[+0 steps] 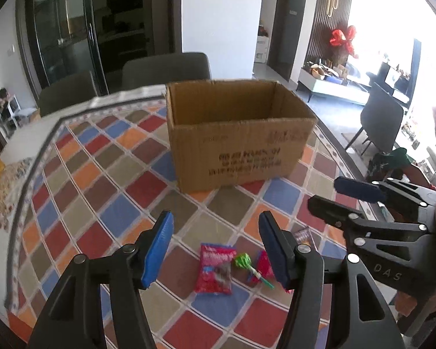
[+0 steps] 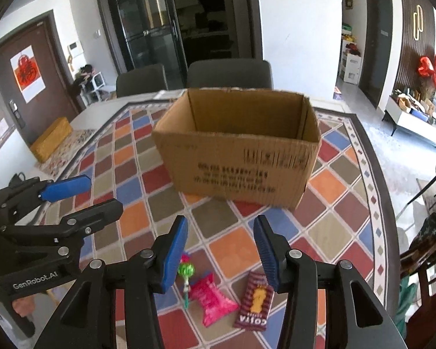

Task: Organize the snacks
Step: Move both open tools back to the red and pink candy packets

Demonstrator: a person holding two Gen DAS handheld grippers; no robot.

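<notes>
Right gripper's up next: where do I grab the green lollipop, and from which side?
Take the green lollipop by its wrapped head, coming straight down from above. It lies flat on the tablecloth, so the thin stick offers little to pinch. Close the right gripper across the head's width, since the pink snack packet lies close against the stick side.
</notes>
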